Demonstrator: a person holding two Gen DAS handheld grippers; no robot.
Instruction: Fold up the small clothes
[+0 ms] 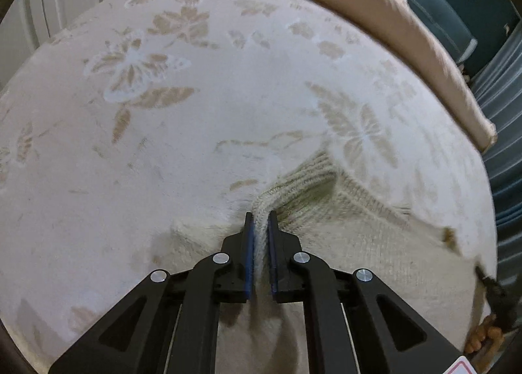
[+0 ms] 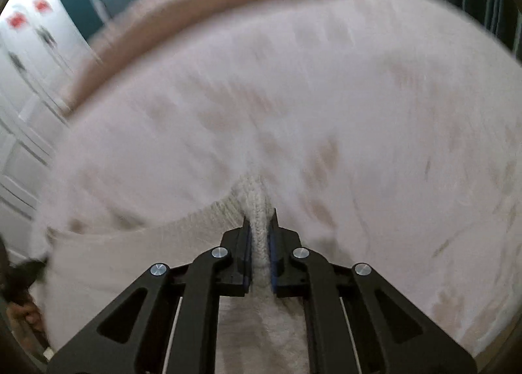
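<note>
Sweater [image 1: 313, 197], cream and knitted, is shown lying on a bed [image 1: 195, 145] covered by a flower-patterned blanket, toward the near edge. Its ribbed border is seen pinched in the left tongs [image 1: 260, 220] and, at another point, in the right tongs [image 2: 260, 220]; both pairs are clamped on the knit. A fold is judged to be in hand; next, both held points would be carried across together and laid level.

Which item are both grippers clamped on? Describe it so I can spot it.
On the pale floral blanket covering the bed lies a cream knitted garment. The left gripper and right gripper each pinch its edge. Its chunky ribbed knit distinguishes it from the blanket's leaf pattern.
</note>
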